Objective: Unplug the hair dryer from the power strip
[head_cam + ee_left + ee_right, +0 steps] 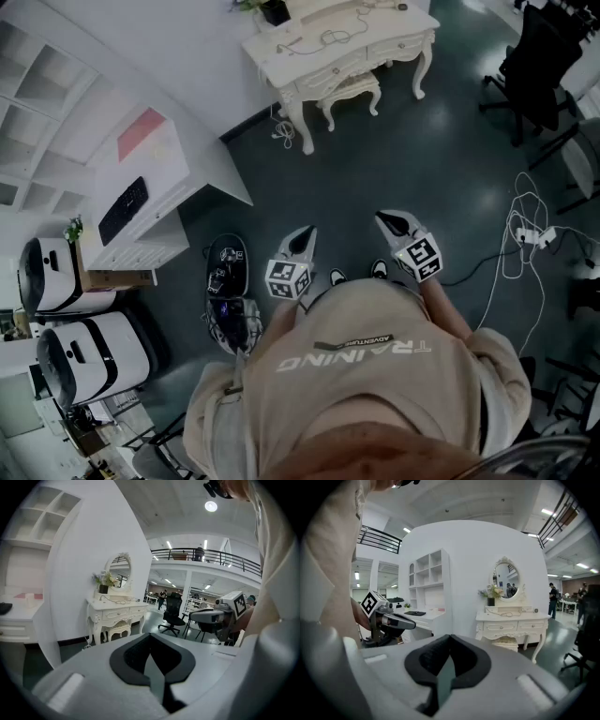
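Note:
I am standing on a dark floor with both grippers held out at waist height. My left gripper (303,234) (150,639) and my right gripper (387,221) (449,640) are both shut with nothing between the pads. A white dressing table (403,42) (117,607) (512,617) stands a few steps ahead, with a cord (328,39) lying across its top. A white power strip (532,236) with looped white cords lies on the floor to the right. I cannot make out a hair dryer in any view.
A small stool (349,94) sits under the dressing table. A white desk (159,164) with a keyboard stands to the left, with white machines (89,352) beside it. A black device (225,267) lies on the floor by my left foot. Black office chairs (539,66) stand at the right.

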